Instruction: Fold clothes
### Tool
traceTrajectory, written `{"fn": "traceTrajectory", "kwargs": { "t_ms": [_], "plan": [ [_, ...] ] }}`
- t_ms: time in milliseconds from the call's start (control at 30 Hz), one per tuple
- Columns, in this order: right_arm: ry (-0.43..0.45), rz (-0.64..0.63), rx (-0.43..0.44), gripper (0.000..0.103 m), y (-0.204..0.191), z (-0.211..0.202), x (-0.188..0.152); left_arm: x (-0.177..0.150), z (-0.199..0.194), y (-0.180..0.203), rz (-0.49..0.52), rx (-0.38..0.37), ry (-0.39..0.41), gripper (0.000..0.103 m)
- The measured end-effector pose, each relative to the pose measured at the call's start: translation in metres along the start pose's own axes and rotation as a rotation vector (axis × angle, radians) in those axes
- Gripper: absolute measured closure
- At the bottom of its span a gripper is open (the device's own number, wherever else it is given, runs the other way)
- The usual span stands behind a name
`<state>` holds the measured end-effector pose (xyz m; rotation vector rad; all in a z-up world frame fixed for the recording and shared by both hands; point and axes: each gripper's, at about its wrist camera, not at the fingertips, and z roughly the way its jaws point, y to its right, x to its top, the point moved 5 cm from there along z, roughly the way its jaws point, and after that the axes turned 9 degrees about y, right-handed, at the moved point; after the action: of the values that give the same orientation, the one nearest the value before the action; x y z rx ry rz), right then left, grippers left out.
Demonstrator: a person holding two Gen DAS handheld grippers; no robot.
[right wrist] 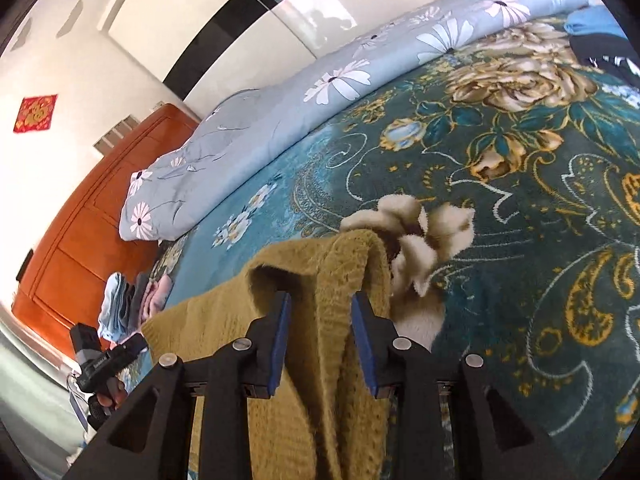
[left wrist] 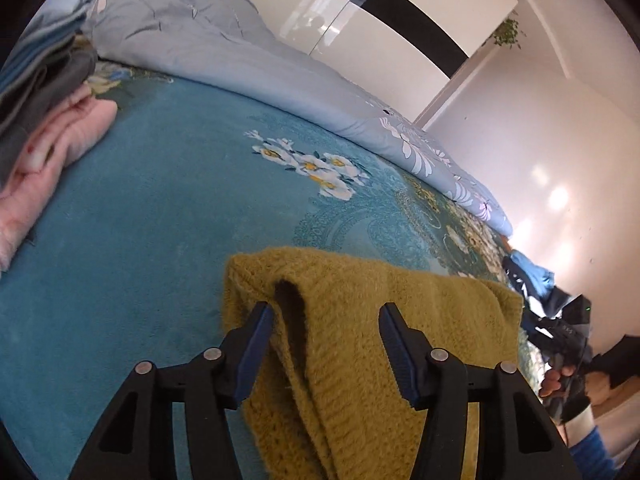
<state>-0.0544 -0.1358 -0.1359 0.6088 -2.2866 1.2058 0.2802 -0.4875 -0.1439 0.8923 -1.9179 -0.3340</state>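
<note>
Mustard sweater (left wrist: 400,320) lower part cut off by frame. Left gripper (left wrist: 326,344), right gripper (right wrist: 320,334): jaws apart, straddling knit folds; actual pinch unclear. Teal floral bed blanket (left wrist: 160,208), white wardrobe (left wrist: 380,40) bkgd.

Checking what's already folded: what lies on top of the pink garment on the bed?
A grey garment lies on the pink garment, with blue fabric above it. How many pieces are in the stack, and what lies beneath the pink one, cannot be seen.
</note>
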Motion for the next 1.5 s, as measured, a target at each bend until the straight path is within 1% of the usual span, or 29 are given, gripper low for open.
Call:
{"fn": "traceTrajectory", "kwargs": {
  "t_ms": [133,267,333,467,500,567,600,633,667,700,800,867,900,1033,1133,1200,1300,1367,1433,1467,1500],
  "plan": [
    [-0.019,0.075,0.023,0.071,0.013,0.020,0.009,0.006,0.012,-0.011,-0.109,-0.054,-0.032,0.043],
    [-0.050,0.133,0.047,0.071,0.019,0.035,0.011,0.010,0.018,-0.020,-0.173,-0.077,-0.062,0.043],
    [-0.067,0.163,0.059,0.070,0.022,0.042,0.012,0.014,0.021,-0.024,-0.212,-0.087,-0.064,0.040],
    [-0.087,0.215,0.071,0.069,0.027,0.052,0.013,0.016,0.030,-0.034,-0.313,-0.116,-0.082,0.039],
    [-0.090,0.225,0.073,0.069,0.027,0.053,0.013,0.016,0.031,-0.034,-0.320,-0.117,-0.082,0.041],
    [-0.099,0.223,0.081,0.068,0.023,0.054,0.013,0.016,0.033,-0.033,-0.305,-0.098,-0.086,0.042],
    [-0.103,0.218,0.086,0.071,0.020,0.054,0.013,0.016,0.034,-0.033,-0.287,-0.073,-0.087,0.051],
    [-0.108,0.213,0.092,0.079,0.017,0.054,0.013,0.016,0.034,-0.032,-0.269,-0.048,-0.088,0.074],
    [-0.113,0.208,0.097,0.084,0.014,0.054,0.013,0.015,0.035,-0.033,-0.253,-0.023,-0.087,0.088],
    [-0.117,0.203,0.102,0.091,0.012,0.054,0.014,0.016,0.032,-0.034,-0.244,-0.009,-0.078,0.096],
    [-0.071,0.194,0.088,0.093,0.012,0.047,0.026,0.017,0.019,-0.034,-0.226,-0.028,-0.031,0.097],
    [-0.033,0.188,0.075,0.094,0.014,0.040,0.035,0.016,0.013,-0.033,-0.177,-0.014,-0.021,0.097],
    [-0.028,0.186,0.063,0.094,0.016,0.040,0.037,0.014,0.010,-0.033,-0.159,-0.007,-0.021,0.097],
    [-0.065,0.196,-0.019,0.094,0.036,0.054,0.032,0.006,0.012,-0.045,-0.154,0.038,-0.039,0.097],
    [-0.062,0.248,-0.041,0.094,0.050,0.060,0.026,0.001,0.014,-0.054,-0.166,0.054,-0.051,0.096],
    [-0.065,0.237,-0.043,0.094,0.048,0.060,0.025,0.001,0.013,-0.053,-0.178,0.042,-0.048,0.096],
    [-0.083,0.184,-0.051,0.093,0.038,0.058,0.026,0.001,0.007,-0.045,-0.182,0.012,-0.038,0.093],
    [-0.096,0.144,-0.067,0.093,0.030,0.058,0.026,0.000,0.003,-0.037,-0.159,0.009,-0.040,0.094],
    [-0.098,0.115,-0.087,0.093,0.025,0.056,0.026,-0.002,-0.001,-0.029,-0.121,0.025,-0.034,0.094],
    [-0.098,0.101,-0.094,0.092,0.023,0.055,0.026,-0.003,-0.004,-0.025,-0.103,0.035,-0.030,0.093],
    [-0.095,0.090,-0.098,0.090,0.021,0.054,0.026,-0.004,-0.007,-0.022,-0.090,0.047,-0.025,0.086]
  ]
}}
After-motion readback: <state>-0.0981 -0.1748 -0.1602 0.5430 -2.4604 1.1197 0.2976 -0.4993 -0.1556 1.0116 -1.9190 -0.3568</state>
